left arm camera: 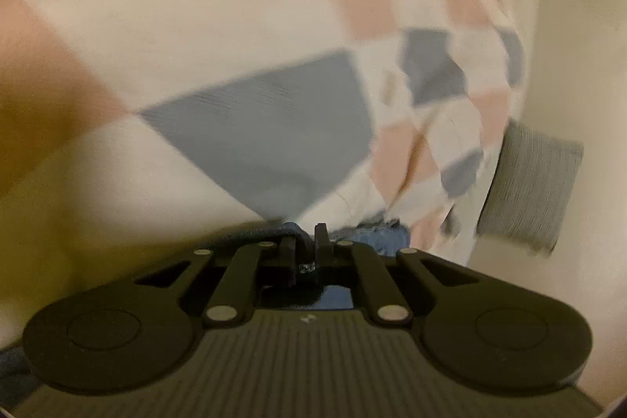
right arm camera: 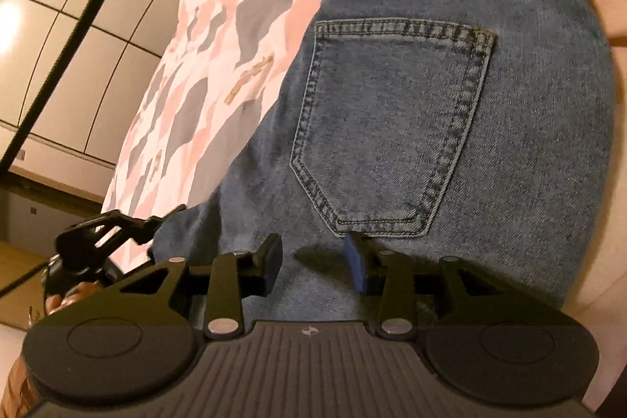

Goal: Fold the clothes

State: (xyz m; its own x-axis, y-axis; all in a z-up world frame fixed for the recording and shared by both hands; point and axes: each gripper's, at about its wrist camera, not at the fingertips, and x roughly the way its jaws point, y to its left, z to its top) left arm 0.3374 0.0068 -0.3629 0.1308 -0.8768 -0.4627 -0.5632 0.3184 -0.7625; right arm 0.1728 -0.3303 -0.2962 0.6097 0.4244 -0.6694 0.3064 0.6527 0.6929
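Denim fills the near ground under both tools. Left gripper (left arm camera: pixel 305 241): jaws drawn nearly together, a fold of blue fabric pinched between the pads, probably a hem or edge of the jeans (left arm camera: pixel 376 232), gripped so the cloth can be lifted and carried over. Right gripper (right arm camera: pixel 313 257): jaws partly apart, hovering over or resting on the jeans (right arm camera: pixel 450 104) just below the back pocket (right arm camera: pixel 395 128); nothing visibly clamped, so likely pinning or readying a grasp. Jeans lie flat, seat up, on a bedspread (right arm camera: pixel 219 38) of pink, grey and white diamonds.

Left view, blurred, shows mostly bedspread plus a grey ribbed cloth (left arm camera: pixel 529 183) far right. Right view alone shows the pocket, waistband, panelled wardrobe (right arm camera: pixel 66 26) at left, and the left gripper (right arm camera: pixel 113 226) at the jeans' near-left edge.
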